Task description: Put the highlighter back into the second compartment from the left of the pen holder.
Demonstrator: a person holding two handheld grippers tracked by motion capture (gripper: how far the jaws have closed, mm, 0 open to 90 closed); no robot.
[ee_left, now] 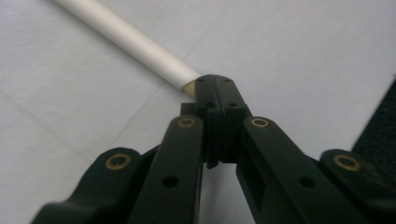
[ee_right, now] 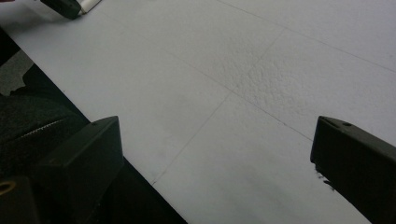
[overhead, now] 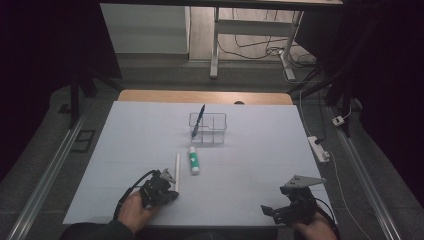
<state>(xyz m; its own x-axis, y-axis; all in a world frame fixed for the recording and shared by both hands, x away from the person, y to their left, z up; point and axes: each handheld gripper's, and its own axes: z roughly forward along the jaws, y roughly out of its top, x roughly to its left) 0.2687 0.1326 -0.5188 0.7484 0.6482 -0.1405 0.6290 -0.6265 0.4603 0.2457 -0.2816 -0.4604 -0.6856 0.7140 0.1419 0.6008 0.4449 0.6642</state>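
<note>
The white tube [overhead: 177, 171] lies on the white table cover [overhead: 240, 195], near and left of centre, its near end pinched in the left gripper [overhead: 171, 180], whose jaws are clenched on its tip. Just right lies a glue stick [overhead: 193, 160]; farther off stands a clear organiser [overhead: 208, 128] holding a blue pen [overhead: 198, 120]. The right gripper [overhead: 272, 212] rests near right, jaws spread.

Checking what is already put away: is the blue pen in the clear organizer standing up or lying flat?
Standing, tilted. The blue pen rises out of the organizer's back-left compartment, its top leaning right above the rim.
</note>
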